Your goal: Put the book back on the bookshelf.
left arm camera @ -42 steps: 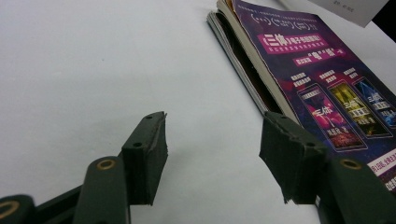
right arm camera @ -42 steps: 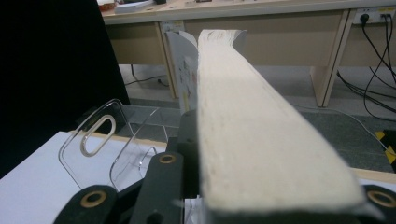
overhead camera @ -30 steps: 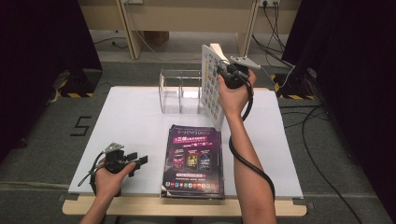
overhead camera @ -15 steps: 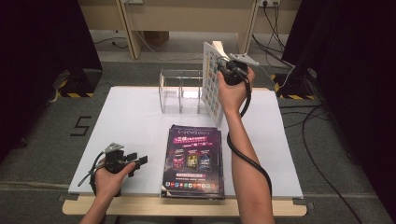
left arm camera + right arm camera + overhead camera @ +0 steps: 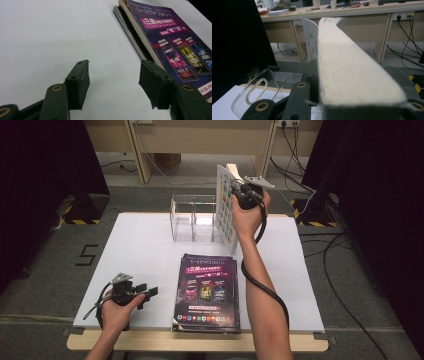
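A thick book [image 5: 226, 202] hangs upright above the clear rack [image 5: 194, 217], clamped in the right tongs [image 5: 239, 190], while the left tongs [image 5: 148, 292] rest apart on the table [image 5: 145, 245].

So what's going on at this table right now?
A person is working with a gripper in each hand. The right gripper is clamped on a thick book, holding it upright in the air beside the clear acrylic organizer at the far side of the white table. The left gripper rests open near the front edge, holding nothing, next to a stack of magazines lying flat.
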### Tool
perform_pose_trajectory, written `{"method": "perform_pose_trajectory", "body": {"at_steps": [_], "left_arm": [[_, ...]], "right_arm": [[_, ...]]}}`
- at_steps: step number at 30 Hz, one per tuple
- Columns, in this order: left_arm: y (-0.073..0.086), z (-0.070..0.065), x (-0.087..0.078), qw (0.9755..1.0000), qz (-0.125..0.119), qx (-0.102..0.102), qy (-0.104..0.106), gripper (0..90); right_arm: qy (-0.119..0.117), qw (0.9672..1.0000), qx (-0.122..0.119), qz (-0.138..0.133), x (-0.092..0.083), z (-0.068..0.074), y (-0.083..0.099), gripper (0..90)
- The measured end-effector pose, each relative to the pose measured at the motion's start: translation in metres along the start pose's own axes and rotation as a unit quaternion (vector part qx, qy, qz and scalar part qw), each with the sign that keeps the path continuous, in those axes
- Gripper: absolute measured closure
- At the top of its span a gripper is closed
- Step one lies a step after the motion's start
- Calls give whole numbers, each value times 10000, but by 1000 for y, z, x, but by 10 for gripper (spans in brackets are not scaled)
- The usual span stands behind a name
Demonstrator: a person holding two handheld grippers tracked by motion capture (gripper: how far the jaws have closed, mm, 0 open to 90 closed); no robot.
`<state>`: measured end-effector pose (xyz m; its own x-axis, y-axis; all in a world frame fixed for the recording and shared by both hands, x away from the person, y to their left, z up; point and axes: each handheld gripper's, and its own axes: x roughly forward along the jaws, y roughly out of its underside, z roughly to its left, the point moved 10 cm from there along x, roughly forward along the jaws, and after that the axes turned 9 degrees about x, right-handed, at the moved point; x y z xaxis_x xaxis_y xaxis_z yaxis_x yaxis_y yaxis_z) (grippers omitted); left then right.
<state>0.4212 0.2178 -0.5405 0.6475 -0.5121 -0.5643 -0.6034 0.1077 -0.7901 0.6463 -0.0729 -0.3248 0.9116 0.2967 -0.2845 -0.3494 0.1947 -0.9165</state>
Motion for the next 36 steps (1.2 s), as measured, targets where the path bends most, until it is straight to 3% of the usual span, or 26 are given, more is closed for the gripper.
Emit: {"method": "perform_pose_trajectory", "body": {"at_steps": [36], "left_arm": [[-2,0,-2,10000,-34,9,-11,402]], "right_arm": [[56,10000,33,-12,10,-5,-1,741]]}}
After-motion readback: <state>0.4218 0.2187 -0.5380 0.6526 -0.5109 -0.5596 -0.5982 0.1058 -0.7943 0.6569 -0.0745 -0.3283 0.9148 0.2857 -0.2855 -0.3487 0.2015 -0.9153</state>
